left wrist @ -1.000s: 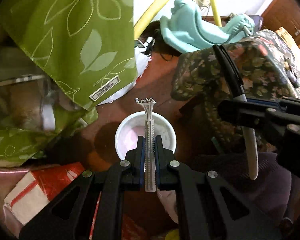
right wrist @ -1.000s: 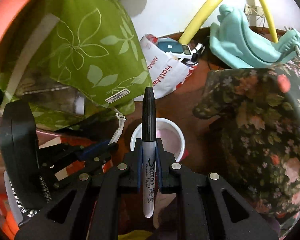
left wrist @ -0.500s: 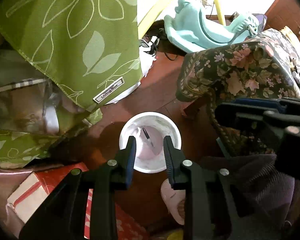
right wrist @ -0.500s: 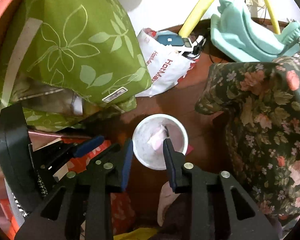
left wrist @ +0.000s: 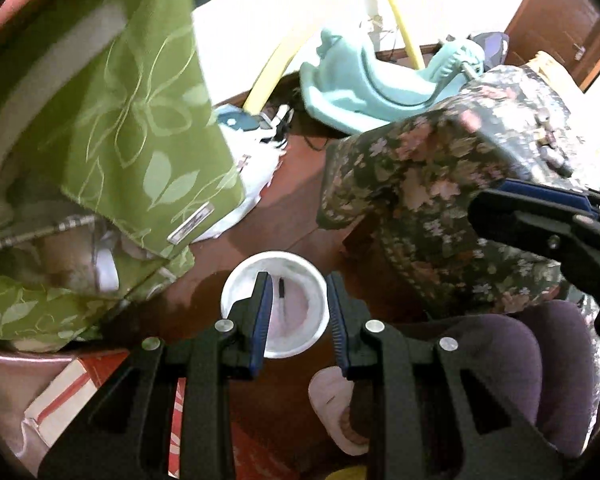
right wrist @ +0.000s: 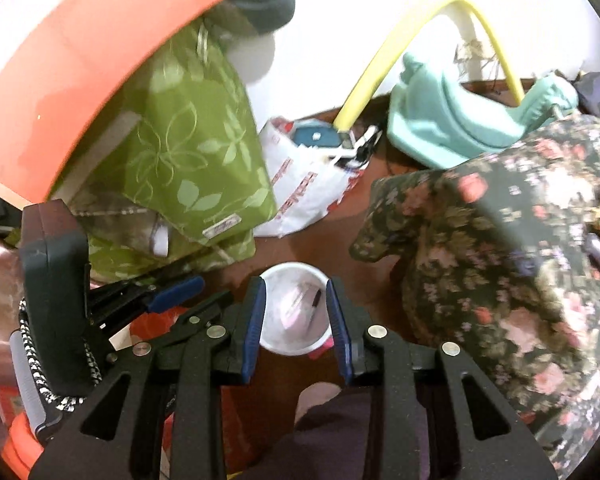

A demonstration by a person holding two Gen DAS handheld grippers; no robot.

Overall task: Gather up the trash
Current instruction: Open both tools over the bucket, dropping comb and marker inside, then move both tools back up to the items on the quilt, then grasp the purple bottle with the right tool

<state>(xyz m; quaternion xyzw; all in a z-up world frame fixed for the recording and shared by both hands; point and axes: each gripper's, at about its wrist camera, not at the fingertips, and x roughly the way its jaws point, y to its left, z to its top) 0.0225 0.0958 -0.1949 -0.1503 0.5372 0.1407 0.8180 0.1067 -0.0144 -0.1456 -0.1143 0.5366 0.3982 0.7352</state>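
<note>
A round white bin (left wrist: 236, 300) with a pinkish liner stands on the brown floor, seen from above in both wrist views (right wrist: 290, 270). A black marker (left wrist: 281, 289) lies inside it (right wrist: 315, 309), beside a pale strip of plastic (right wrist: 296, 300). My left gripper (left wrist: 296, 298) hangs open above the bin with nothing between its fingers. My right gripper (right wrist: 296, 300) is also open and empty over the same bin. The right gripper's black body shows at the right of the left wrist view, and the left gripper's at the left of the right wrist view.
A green leaf-print cloth (left wrist: 140, 128) hangs at the left. A floral-covered table (right wrist: 500, 240) stands to the right, with small items on top. A white plastic bag (right wrist: 304, 188), a teal toy (left wrist: 372, 80) and a yellow hoop (right wrist: 380, 60) lie behind. My purple trouser leg (left wrist: 520, 356) and slipper are below.
Both grippers opened: the left let go of the white plastic strip and the right the black marker, which dropped into the bin. Both hands then rose away from it.
</note>
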